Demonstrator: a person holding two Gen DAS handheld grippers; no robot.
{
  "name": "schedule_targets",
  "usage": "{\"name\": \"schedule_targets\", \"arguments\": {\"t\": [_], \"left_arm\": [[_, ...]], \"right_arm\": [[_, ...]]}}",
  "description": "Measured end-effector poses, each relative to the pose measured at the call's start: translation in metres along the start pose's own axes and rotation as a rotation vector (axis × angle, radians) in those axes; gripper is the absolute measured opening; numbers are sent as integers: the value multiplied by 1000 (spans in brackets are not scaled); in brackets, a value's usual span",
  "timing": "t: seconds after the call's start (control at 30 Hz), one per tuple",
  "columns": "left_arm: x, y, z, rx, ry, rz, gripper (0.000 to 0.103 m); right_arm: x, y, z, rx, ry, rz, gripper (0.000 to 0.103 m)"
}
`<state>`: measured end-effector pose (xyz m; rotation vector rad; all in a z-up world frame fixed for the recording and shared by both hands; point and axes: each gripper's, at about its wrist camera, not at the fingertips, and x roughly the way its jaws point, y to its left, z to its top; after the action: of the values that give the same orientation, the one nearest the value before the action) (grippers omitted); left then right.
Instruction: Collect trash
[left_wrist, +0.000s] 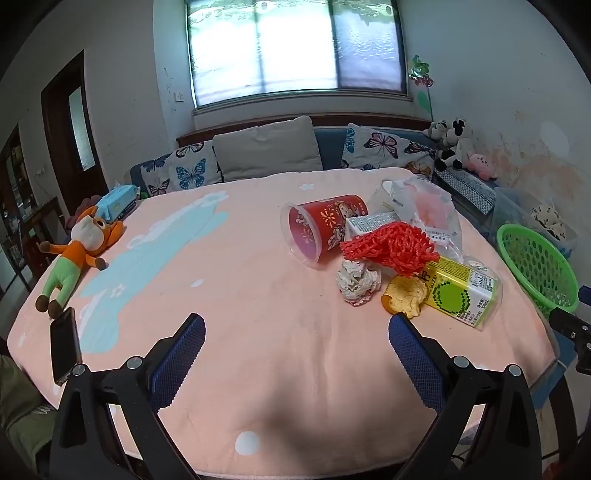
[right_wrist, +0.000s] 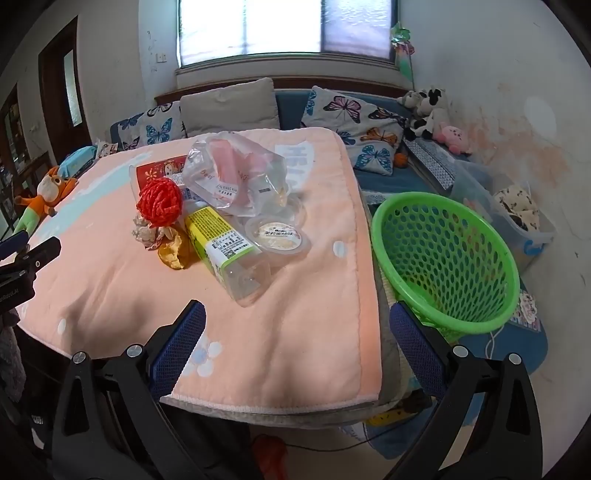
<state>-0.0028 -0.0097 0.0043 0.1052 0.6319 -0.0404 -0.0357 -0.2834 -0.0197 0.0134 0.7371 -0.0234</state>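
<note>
A heap of trash lies on the pink-covered table (left_wrist: 258, 295): a red cup on its side (left_wrist: 317, 227), a red foam net (left_wrist: 391, 247), a crumpled paper ball (left_wrist: 356, 282), an orange peel (left_wrist: 406, 301), a yellow-green drink bottle (left_wrist: 461, 291) and a clear plastic bag (left_wrist: 424, 206). In the right wrist view I also see the net (right_wrist: 160, 201), bottle (right_wrist: 225, 245), bag (right_wrist: 236, 173) and a small lidded cup (right_wrist: 279, 236). A green basket (right_wrist: 443, 258) stands right of the table. My left gripper (left_wrist: 295, 332) is open, short of the heap. My right gripper (right_wrist: 297, 321) is open over the table's near right corner.
A plush dog (left_wrist: 77, 251), a phone (left_wrist: 64, 347) and a blue tissue pack (left_wrist: 116, 201) lie at the table's left. A sofa with butterfly cushions (left_wrist: 266, 155) stands behind. Clear storage boxes (right_wrist: 517, 218) sit beyond the basket. The left gripper's body shows at the left edge of the right wrist view (right_wrist: 22, 262).
</note>
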Motion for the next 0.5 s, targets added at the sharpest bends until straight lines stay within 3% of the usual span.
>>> {"name": "schedule_targets", "arguments": {"t": [0.5], "left_arm": [[0, -2, 5, -4, -1, -6, 97]], "right_arm": [[0, 2, 2, -4, -5, 3, 99]]}}
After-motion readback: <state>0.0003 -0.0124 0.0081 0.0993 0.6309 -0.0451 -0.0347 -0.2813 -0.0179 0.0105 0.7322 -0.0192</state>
